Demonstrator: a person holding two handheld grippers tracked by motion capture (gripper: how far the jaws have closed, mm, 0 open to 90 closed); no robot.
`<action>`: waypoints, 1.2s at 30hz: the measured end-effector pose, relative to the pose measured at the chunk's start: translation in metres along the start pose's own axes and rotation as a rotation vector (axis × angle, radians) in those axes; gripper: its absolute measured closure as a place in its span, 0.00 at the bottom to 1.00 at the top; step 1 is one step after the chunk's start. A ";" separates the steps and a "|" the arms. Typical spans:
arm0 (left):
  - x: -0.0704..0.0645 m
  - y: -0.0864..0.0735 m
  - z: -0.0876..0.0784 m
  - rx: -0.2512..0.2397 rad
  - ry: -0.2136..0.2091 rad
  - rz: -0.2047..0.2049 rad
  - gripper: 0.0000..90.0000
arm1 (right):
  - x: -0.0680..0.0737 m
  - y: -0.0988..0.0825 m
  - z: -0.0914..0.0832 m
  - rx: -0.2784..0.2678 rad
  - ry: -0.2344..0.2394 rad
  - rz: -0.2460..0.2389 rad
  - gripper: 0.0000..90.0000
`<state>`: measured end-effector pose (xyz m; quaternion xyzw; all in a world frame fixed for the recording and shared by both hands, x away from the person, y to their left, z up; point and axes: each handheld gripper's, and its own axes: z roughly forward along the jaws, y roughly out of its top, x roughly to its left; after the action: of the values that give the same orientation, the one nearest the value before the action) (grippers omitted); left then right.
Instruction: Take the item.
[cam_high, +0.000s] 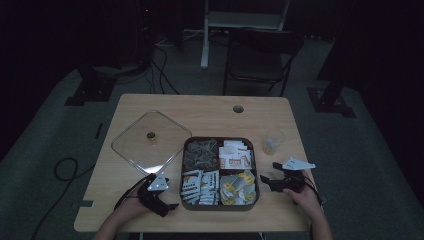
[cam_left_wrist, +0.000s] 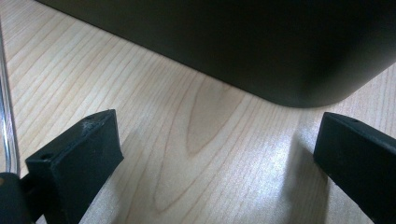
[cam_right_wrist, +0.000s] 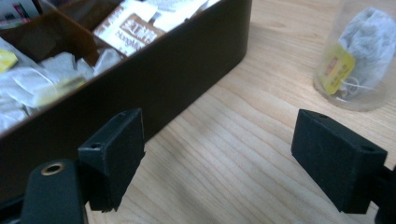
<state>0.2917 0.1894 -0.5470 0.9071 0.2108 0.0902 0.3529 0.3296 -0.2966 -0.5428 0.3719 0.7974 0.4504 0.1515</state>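
Note:
A dark brown box (cam_high: 256, 170) with four compartments of tea bags and sachets sits at the table's middle front. My left gripper (cam_high: 169, 209) rests open on the wood by the box's near left corner; in the left gripper view its jaws (cam_left_wrist: 215, 154) stand wide apart, empty, facing the box wall (cam_left_wrist: 233, 42). My right gripper (cam_high: 269, 172) lies open just right of the box. In the right gripper view, its jaws (cam_right_wrist: 219, 149) hold nothing, with the box wall (cam_right_wrist: 177, 74) on the left and a clear cup (cam_right_wrist: 359, 56) holding a tea bag ahead on the right.
A clear square lid (cam_high: 150, 142) with a small knob lies flat left of the box, its edge (cam_left_wrist: 4, 116) beside my left jaw. The cup (cam_high: 273, 142) stands right of the box. A cable hole (cam_high: 238, 108) is at the table's back; a chair (cam_high: 260, 55) stands beyond.

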 end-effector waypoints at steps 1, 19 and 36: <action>0.000 0.000 0.000 0.000 0.000 0.000 0.01 | 0.000 0.000 0.001 0.008 -0.001 -0.005 0.19; 0.000 0.000 0.000 0.000 0.000 0.000 0.01 | 0.007 0.000 0.014 0.169 -0.016 -0.104 0.18; -0.001 0.000 0.000 0.000 0.003 -0.005 0.01 | 0.008 0.000 0.015 0.181 0.011 -0.124 0.14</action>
<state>0.2907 0.1895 -0.5470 0.9065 0.2136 0.0907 0.3528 0.3330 -0.2814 -0.5501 0.3317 0.8571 0.3682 0.1406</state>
